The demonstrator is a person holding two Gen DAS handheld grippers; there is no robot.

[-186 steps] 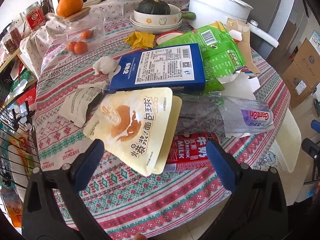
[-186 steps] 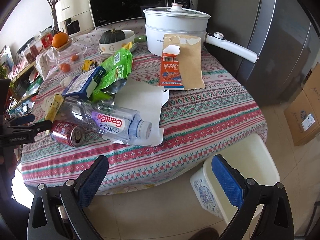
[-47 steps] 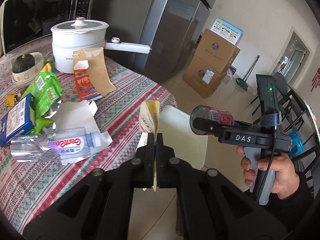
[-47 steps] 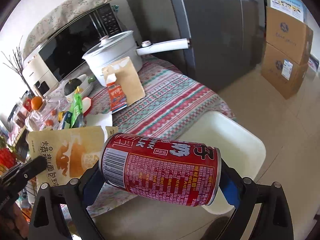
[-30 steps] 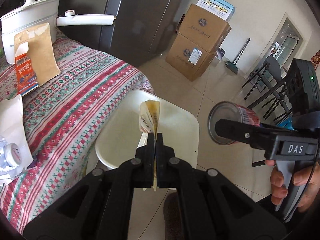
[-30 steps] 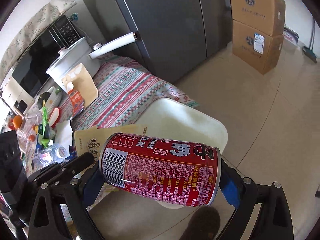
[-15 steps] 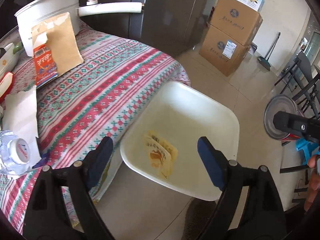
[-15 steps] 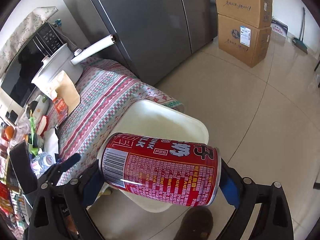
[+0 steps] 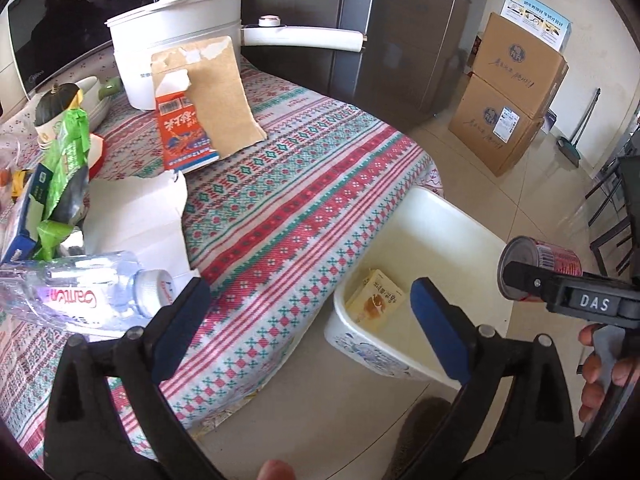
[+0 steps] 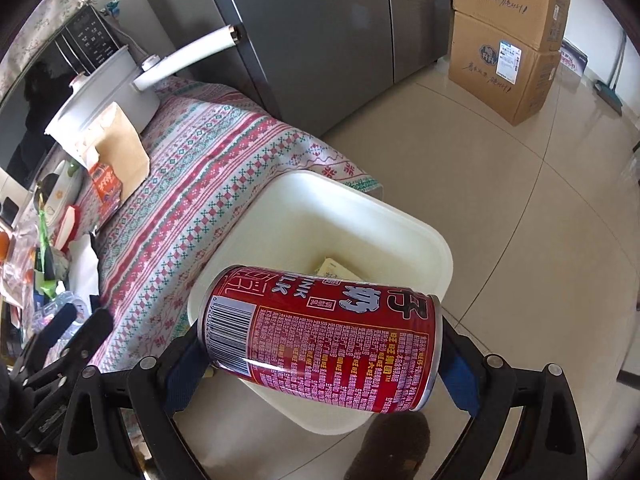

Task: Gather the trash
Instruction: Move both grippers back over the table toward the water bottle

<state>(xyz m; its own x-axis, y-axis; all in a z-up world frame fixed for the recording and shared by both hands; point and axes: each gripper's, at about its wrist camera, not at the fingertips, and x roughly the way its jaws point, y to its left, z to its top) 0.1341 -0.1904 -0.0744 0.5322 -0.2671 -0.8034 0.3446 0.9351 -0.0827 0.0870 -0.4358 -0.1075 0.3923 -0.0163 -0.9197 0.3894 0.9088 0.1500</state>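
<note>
A white trash bin [image 9: 448, 216] [image 10: 360, 200] stands on the floor beside the table. A yellow snack pouch [image 9: 376, 300] [image 10: 334, 270] lies inside it. My left gripper [image 9: 312, 320] is open and empty over the table edge, left of the bin. My right gripper [image 10: 320, 356] is shut on a red milk can [image 10: 324, 336], held sideways above the bin's near rim; the can also shows in the left wrist view [image 9: 536, 264]. A clear plastic bottle [image 9: 80, 292], a green bag [image 9: 64, 160] and an orange carton [image 9: 184, 132] lie on the table.
A white pot with a long handle [image 9: 180, 36], a torn brown envelope [image 9: 216, 96] and white paper [image 9: 136, 216] are on the patterned tablecloth [image 9: 288, 184]. A grey fridge [image 10: 320, 32] and stacked cardboard boxes [image 10: 508, 40] stand behind. Tiled floor surrounds the bin.
My left gripper opened and dropped the yellow pouch into the bin, then swung back toward the table. My right gripper carried the can closer over the bin.
</note>
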